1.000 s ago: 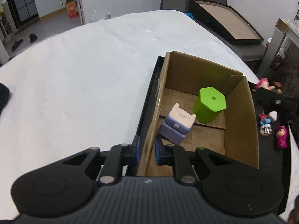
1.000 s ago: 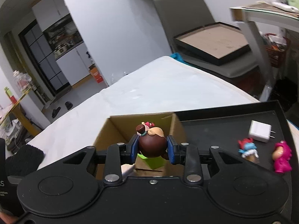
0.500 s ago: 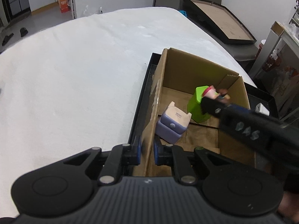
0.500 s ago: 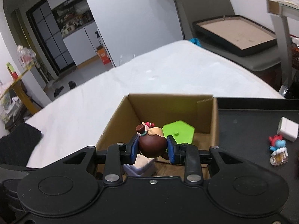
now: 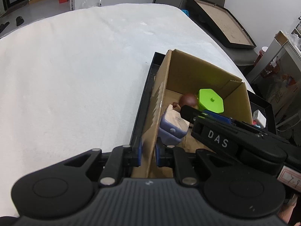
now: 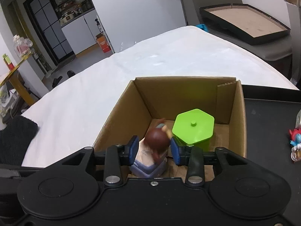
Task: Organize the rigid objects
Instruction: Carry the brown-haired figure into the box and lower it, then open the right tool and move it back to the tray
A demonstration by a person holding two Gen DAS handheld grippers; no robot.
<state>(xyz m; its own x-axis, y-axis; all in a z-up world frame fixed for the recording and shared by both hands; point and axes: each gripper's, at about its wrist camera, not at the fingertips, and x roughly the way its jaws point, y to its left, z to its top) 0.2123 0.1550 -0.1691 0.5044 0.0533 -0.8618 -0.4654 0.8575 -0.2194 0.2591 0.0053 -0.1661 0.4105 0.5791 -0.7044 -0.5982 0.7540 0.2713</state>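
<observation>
Currently the right tool [image 6: 154, 150] opens, releasing the rigid, light, smooth figurine [image 6: 157, 138] at 12 o'clock; grip its round head. Left tool [image 5: 147, 152] clamps the box [image 5: 150, 131] wall.

Cardboard box [image 6: 188, 94]: plain brown. Hexagonal container [image 6: 193, 130]: bright lime green. Figurine [image 6: 157, 138]: dark brown head. Block [image 5: 172, 130]: lavender with cream top. Tray [image 6: 270, 113]: black. Worktop [image 5: 75, 75] covering: white, unpatterned. Hand-held gripper [image 6: 154, 149] bodies: black; pads [image 6: 134, 148]: blue. Small figure [image 6: 296, 139] on tray: blue and red.
</observation>
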